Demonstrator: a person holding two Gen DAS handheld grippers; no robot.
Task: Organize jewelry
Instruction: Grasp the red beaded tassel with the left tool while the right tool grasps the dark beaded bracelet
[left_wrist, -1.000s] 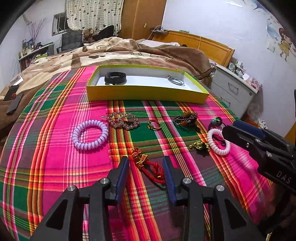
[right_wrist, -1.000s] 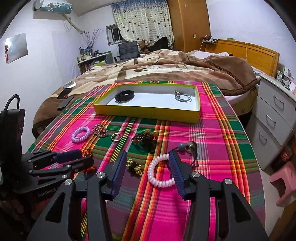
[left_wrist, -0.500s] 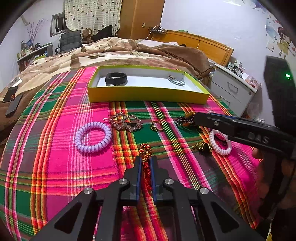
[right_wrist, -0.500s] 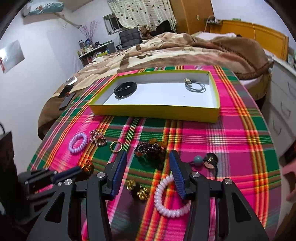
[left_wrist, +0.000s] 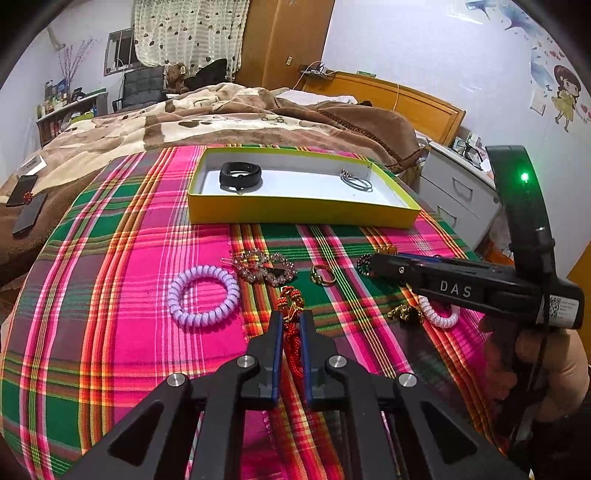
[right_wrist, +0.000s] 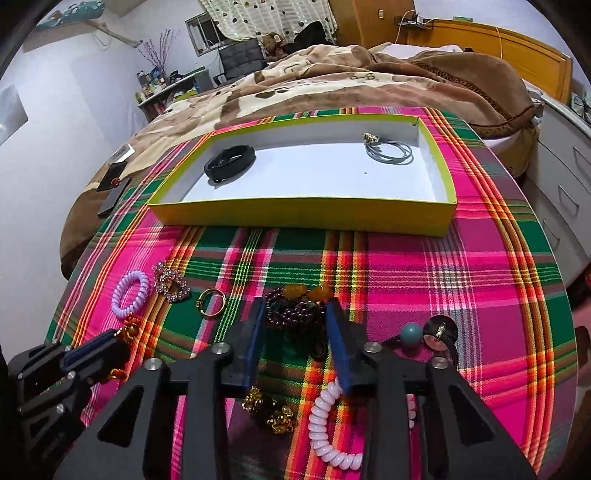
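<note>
Jaws on my left gripper (left_wrist: 291, 325) are pinched tight on the red beaded bracelet (left_wrist: 291, 306), whose knotted end pokes out at twelve o'clock of the tips while the rest trails between the pads. Jaws on my right gripper (right_wrist: 295, 314) stand wide apart, straddling the dark purple bead bracelet (right_wrist: 295, 308) with its amber beads at twelve o'clock; I judge this the approach to a second pick, not yet a grasp.

On the plaid cloth (right_wrist: 424, 280) the lilac coil hair tie (left_wrist: 203, 295) lies at nine o'clock of the red piece, with the crystal bracelet (left_wrist: 264, 266) and the gold ring (left_wrist: 323, 275) just beyond. Further out at twelve o'clock sits the yellow tray (left_wrist: 295, 214), holding a black band (left_wrist: 240, 176) and a grey cord loop (left_wrist: 355, 181).

To do this well, I want the right pads lowered until they bracket the whole bead cluster, then closed squarely so no loose strand slips out. Lifting the red bracelet straight up first should keep its dangling tail from snagging the cloth, and it should clear the tray's near wall before release.
</note>
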